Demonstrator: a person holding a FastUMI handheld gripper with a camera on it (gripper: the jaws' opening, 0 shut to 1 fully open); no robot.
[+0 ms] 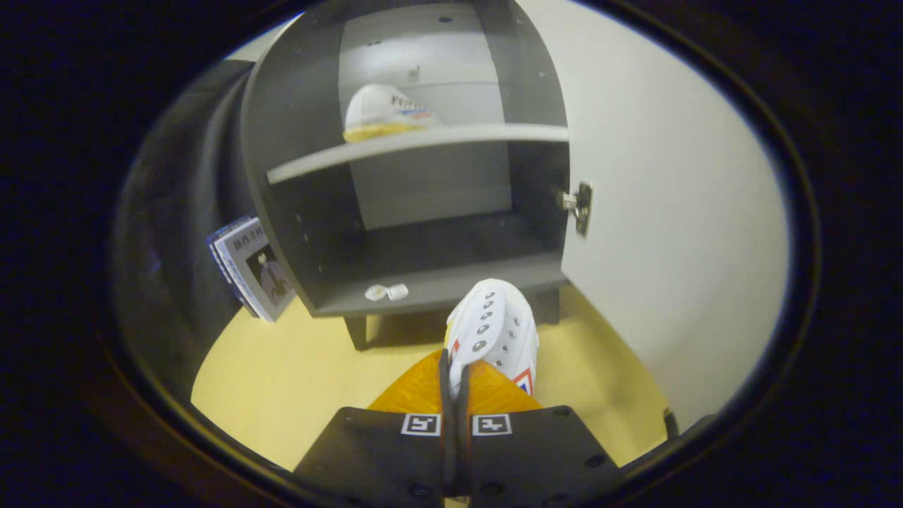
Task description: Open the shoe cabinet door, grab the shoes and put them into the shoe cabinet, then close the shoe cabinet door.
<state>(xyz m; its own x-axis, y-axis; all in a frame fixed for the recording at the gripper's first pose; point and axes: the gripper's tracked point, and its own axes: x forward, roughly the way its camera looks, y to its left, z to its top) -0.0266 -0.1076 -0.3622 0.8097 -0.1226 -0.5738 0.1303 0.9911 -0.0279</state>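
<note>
My gripper point(455, 377) is shut on a white shoe point(494, 328) with metal eyelets, pinching its edge so the toe points ahead toward the cabinet. The dark shoe cabinet point(296, 212) stands just beyond, its white door point(663, 212) swung wide to the right on a metal hinge point(580, 206). A second white shoe point(384, 111) with a yellowish sole rests on the upper shelf point(423, 144). The held shoe hangs in front of the lower shelf's point(437, 286) front edge, above the yellow floor.
Two small white packets point(386, 291) lie on the lower shelf near its front. A stack of books or magazines point(250, 268) leans against the cabinet's left side. Yellow floor point(282, 381) spreads below, with the cabinet legs point(360, 331) standing on it.
</note>
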